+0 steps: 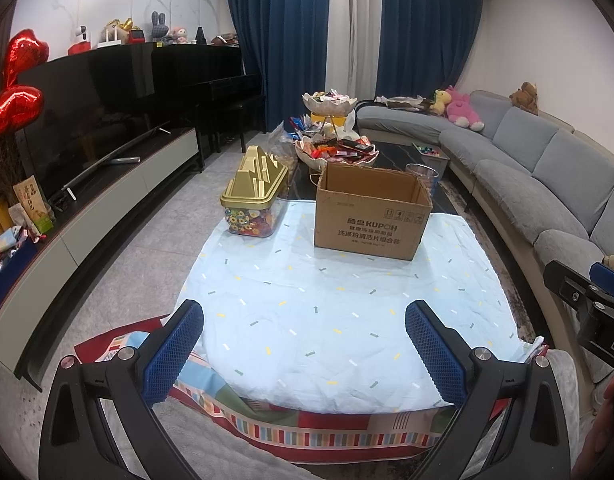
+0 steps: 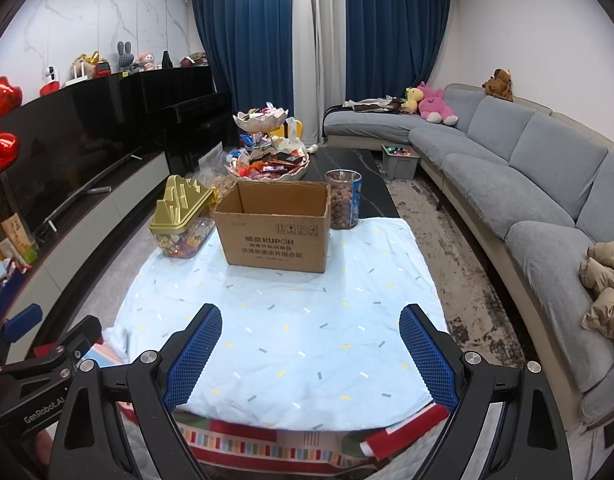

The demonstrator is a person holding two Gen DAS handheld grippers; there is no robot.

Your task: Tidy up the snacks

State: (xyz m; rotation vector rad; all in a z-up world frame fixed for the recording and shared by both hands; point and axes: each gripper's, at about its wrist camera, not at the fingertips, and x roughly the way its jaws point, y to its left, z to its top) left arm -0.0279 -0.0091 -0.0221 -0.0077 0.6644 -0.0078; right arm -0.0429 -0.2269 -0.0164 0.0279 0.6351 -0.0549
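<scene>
Cardboard box (image 2: 273,226) sits open-topped on my blue-clothed tabletop (image 2: 299,336). Left of the box I see a gold-lidded candy tub (image 2: 181,222); right of it, a clear jar (image 2: 344,199); behind it, the snack tray (image 2: 267,168). My left tool (image 1: 305,354) and right tool (image 2: 310,356) both gape wide, holding nothing, well short of the box.

Right claw (image 2: 310,354) open over blue cloth (image 2: 291,320), cardboard box (image 2: 275,228) beyond

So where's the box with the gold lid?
In both views the gold-lidded candy box stands on the light blue cloth, just left of the open cardboard box, in front of the snack trays.
</scene>
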